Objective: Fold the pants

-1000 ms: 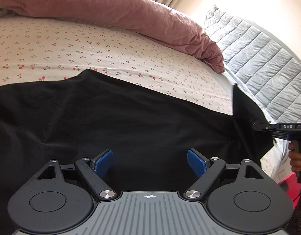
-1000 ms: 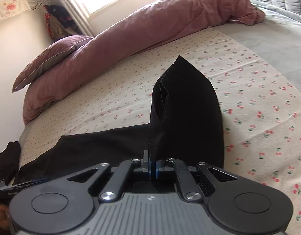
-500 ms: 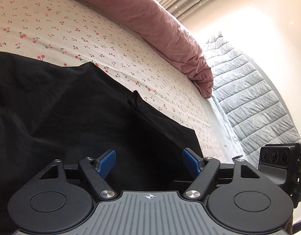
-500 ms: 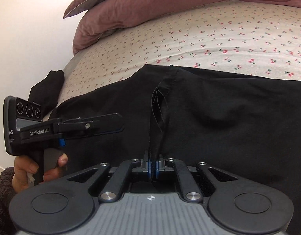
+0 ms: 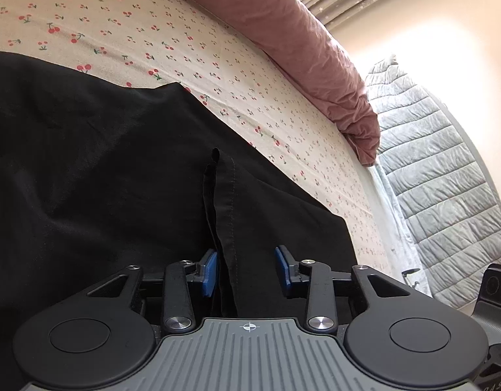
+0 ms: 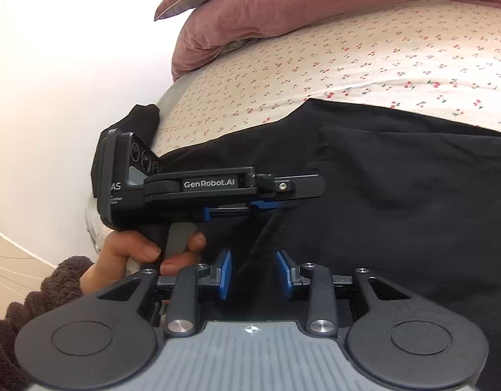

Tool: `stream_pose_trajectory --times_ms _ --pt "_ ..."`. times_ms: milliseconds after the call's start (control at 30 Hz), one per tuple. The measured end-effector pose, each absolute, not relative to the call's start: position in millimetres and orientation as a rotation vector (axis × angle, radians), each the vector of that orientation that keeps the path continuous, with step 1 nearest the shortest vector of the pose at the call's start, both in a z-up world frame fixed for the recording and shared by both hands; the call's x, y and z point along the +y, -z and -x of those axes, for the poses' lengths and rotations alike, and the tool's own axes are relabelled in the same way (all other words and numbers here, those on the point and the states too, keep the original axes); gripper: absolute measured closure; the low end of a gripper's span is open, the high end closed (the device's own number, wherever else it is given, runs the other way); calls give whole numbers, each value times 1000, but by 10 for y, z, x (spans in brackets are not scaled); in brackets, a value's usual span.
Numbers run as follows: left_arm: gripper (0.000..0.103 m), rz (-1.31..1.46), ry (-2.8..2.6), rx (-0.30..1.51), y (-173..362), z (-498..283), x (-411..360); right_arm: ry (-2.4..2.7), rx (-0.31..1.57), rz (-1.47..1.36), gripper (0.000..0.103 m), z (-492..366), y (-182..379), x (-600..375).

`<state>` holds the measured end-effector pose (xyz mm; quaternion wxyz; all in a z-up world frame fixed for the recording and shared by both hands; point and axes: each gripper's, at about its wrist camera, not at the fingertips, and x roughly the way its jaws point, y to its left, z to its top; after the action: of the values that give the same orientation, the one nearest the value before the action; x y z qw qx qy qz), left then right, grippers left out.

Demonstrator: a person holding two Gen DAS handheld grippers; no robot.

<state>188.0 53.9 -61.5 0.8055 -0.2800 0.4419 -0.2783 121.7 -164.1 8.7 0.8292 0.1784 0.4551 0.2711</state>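
Observation:
Black pants [image 5: 104,179] lie folded over on the cherry-print sheet [image 5: 152,32]. A raised hem ridge [image 5: 224,195] runs into my left gripper [image 5: 247,272]. Its jaws are closing around the ridge: the left pad is at the cloth, the right pad still stands apart. In the right wrist view the pants [image 6: 397,195] fill the right half. My right gripper [image 6: 253,273] is opening, with a slack fold edge between its blue pads and neither pressing on it. The left gripper [image 6: 270,203] shows side-on just ahead, held by a hand [image 6: 136,254].
A pink duvet [image 5: 299,32] runs along the far side of the bed, and a grey quilt [image 5: 446,179] hangs at the right. A pink pillow [image 6: 283,16] lies by the white wall [image 6: 55,97]. A small dark cloth [image 6: 139,120] sits at the bed's corner. A brown fuzzy sleeve [image 6: 38,293] covers the wrist.
The right gripper carried the leg end over onto the rest of the pants, then its jaws parted. The left jaws narrowed from wide open around the hem ridge.

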Motion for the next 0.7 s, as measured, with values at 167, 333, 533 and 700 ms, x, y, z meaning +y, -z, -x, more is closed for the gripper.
stream_pose_trajectory --times_ms 167,333,533,700 --pt "103 456 543 890 544 -1806 400 -452 970 -328 62 -1218 -21 -1807" --pt "103 312 534 821 243 -1675 445 -347 989 -280 58 -1249 94 -1884" --pt "103 276 442 793 38 -1628 931 -302 965 -226 38 -1260 102 -1907" --pt "103 268 322 767 -53 -1610 1506 -290 963 -181 33 -1290 123 -1864"
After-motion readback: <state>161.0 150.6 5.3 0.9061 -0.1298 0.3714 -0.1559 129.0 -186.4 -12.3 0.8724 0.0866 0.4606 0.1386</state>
